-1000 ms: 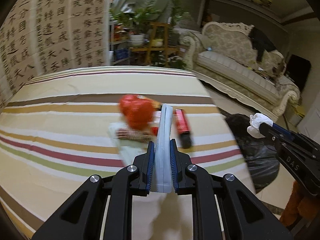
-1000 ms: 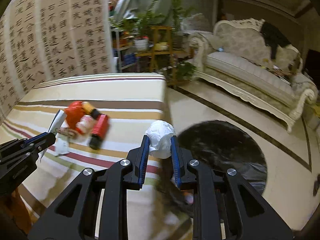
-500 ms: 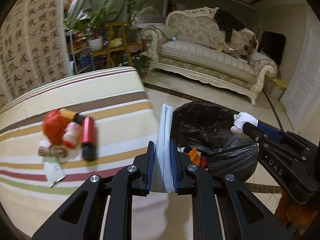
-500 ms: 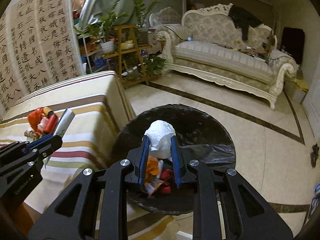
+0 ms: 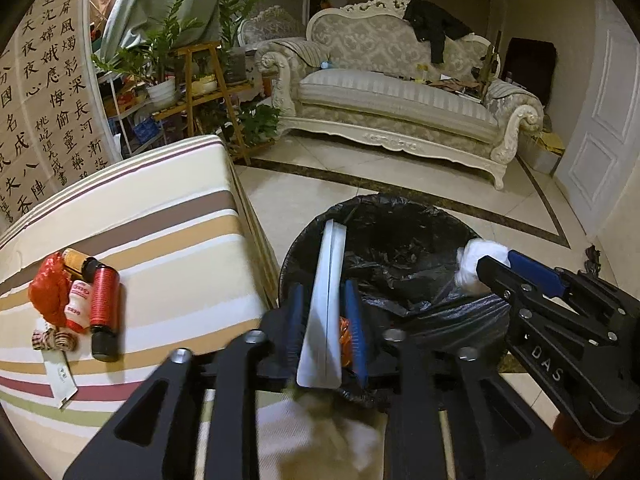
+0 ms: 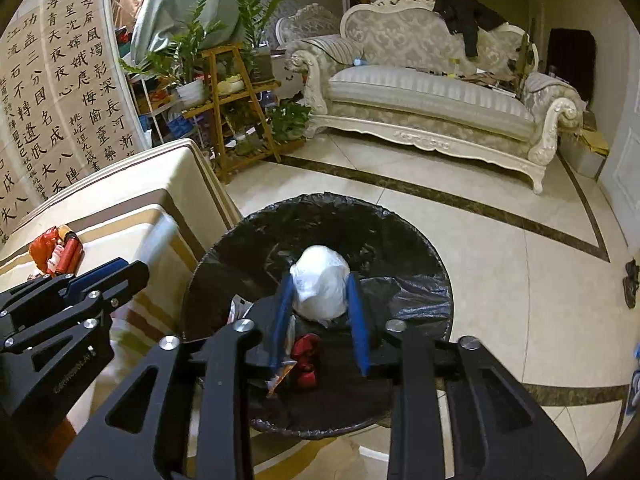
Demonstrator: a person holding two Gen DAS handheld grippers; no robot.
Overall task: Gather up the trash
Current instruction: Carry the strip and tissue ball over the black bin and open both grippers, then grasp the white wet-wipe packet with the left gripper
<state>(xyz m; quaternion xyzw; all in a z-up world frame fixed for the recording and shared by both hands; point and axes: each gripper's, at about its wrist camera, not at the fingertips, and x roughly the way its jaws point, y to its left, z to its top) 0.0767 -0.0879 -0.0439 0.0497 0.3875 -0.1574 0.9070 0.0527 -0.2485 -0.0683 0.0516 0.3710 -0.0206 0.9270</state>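
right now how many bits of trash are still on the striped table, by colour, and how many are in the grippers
red plastic bag: 1
red tube: 1
small white bottle: 1
orange-labelled bottle: 1
checked wrapper: 1
white paper slip: 1
white flat card between the left gripper jaws: 1
white crumpled wad between the right gripper jaws: 1
total: 8

We find a flat white card standing on edge and a crumpled white wad, both over the black-lined bin. On the striped table lie a red bag, a red bottle and a small white bottle, touching.
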